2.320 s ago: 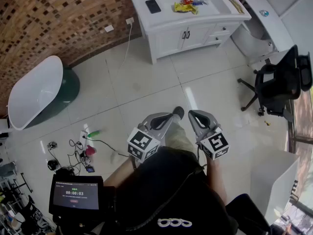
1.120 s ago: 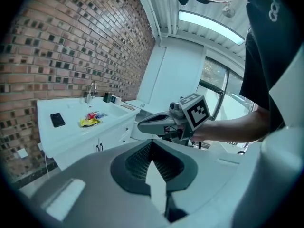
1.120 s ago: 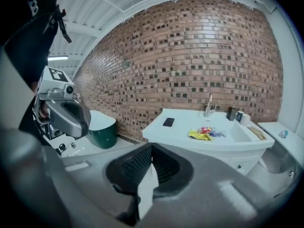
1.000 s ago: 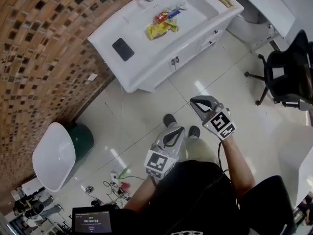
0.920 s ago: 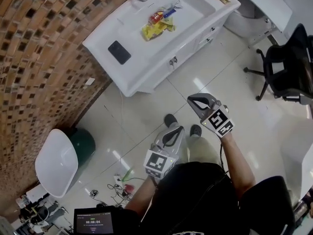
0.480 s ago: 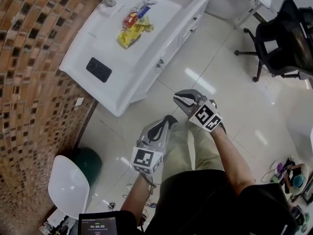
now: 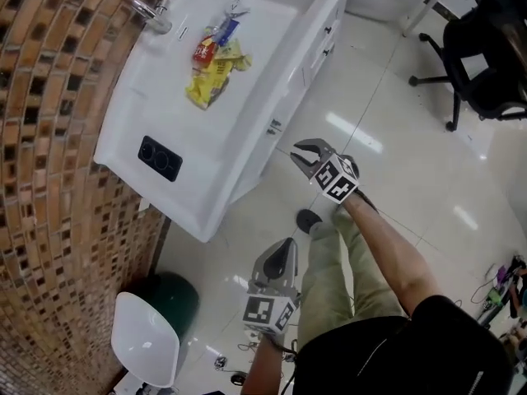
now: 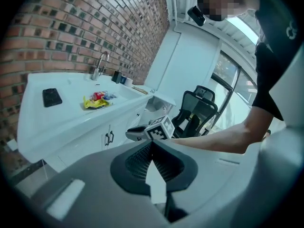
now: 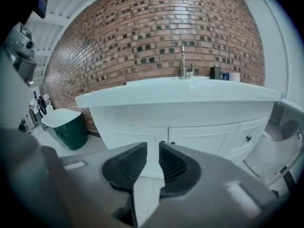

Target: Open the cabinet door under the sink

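- The cabinet door (image 9: 204, 137) stands closed beneath the sink (image 9: 190, 97), its dark handles (image 9: 162, 141) dead ahead of the right tool (image 9: 153, 147).
- That nearer tool's jaws are opening, with nothing between them.
- The left tool (image 8: 151, 144), pressed together, hangs behind.

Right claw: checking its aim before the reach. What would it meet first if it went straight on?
Likely the cabinet door, close to its handle; nothing shows in between, though depth is unclear. The right claw has its jaws opening, nothing between them.
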A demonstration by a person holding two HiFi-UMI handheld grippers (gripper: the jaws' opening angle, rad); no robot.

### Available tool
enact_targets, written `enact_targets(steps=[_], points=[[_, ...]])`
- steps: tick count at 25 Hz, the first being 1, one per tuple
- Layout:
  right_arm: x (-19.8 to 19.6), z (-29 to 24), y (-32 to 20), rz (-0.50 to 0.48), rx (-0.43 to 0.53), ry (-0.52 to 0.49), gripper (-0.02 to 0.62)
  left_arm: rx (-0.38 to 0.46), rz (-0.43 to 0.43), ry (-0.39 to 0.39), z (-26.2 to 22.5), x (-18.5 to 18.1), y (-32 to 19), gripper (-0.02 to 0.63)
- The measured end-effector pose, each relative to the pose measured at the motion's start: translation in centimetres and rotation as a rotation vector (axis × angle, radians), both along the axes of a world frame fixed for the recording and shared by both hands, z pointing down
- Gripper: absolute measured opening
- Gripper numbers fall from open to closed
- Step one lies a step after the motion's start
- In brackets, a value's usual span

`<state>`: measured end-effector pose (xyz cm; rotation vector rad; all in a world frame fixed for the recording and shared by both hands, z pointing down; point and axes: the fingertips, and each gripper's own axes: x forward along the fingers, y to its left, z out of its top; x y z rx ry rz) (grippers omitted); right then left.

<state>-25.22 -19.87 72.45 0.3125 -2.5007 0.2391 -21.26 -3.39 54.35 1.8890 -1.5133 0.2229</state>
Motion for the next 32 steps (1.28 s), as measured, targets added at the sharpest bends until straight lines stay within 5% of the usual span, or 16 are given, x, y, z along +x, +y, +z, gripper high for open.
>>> enact_targets(steps=[4,14,25,26,32], points=[[-1.9,4.9,-1.9,-0.004,0.019,0.072,0.06,-0.004,-0.06,0.016,1.6,-0.2,-0.8,0.017],[-5.3,13.2,-6.0,-0.003,0.011,0.205,0.104,-0.03,-0.053,0.008,3.0,-0.3,-0.1,0.017],[-7.9,15.9,-7.9,-0.04,0.064,0.291,0.094,-0.063,-0.161,0.019,3.4,-2.0,0.0,0.017],[-8.0,16.0,-7.9,-0.045,0.064,0.291,0.048,-0.068,-0.164,0.022,3.6,-1.9,0.1,0.017],[-7.6,15.8,-7.8,-0.054,0.021,0.251,0.034,-0.087,-0.126,0.029,3.9,-0.3,0.4,0.017]])
